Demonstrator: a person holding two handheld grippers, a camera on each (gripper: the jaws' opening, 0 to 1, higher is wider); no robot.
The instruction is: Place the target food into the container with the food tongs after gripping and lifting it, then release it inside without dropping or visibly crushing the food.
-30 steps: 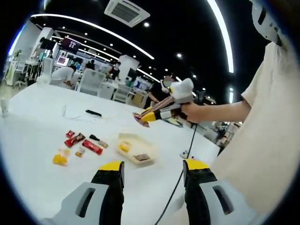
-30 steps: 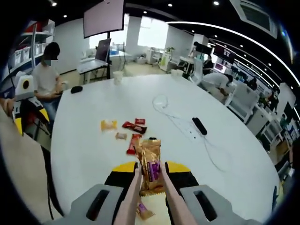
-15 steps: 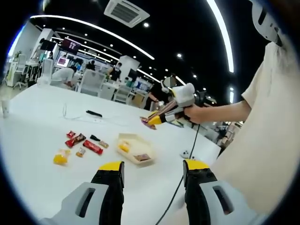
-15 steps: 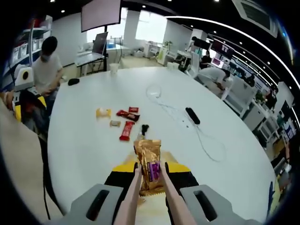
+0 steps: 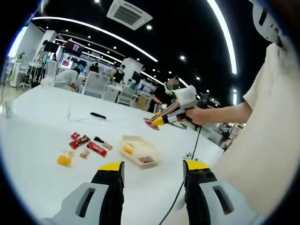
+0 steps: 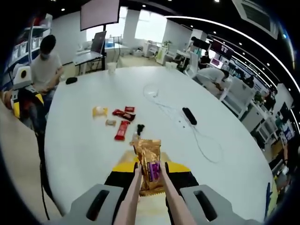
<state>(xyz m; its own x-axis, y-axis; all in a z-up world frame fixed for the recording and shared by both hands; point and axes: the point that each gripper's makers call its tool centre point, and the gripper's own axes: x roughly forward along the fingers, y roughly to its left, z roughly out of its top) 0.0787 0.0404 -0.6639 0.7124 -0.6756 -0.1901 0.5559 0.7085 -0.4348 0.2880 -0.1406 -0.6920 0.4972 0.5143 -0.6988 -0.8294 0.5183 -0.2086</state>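
A golden snack packet (image 6: 149,165) is held in the tongs (image 6: 165,199), squeezed by the right claw (image 6: 150,171), above the container (image 5: 138,150). The left claw (image 5: 153,171) is kept open, empty. Lowering and gentle release are needed next.

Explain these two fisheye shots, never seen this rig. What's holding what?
No robot: a person holds a two-jaw tool in each hand, and each tool carries a forward-looking camera. In the left gripper view, the left tool is open and empty. The right tool, held in a hand, reaches over the white table. In the right gripper view, the right tool squeezes pinkish food tongs, which grip a gold snack packet. On the table lie a beige container with food, scattered wrapped snacks, a cable and a black remote-like object.
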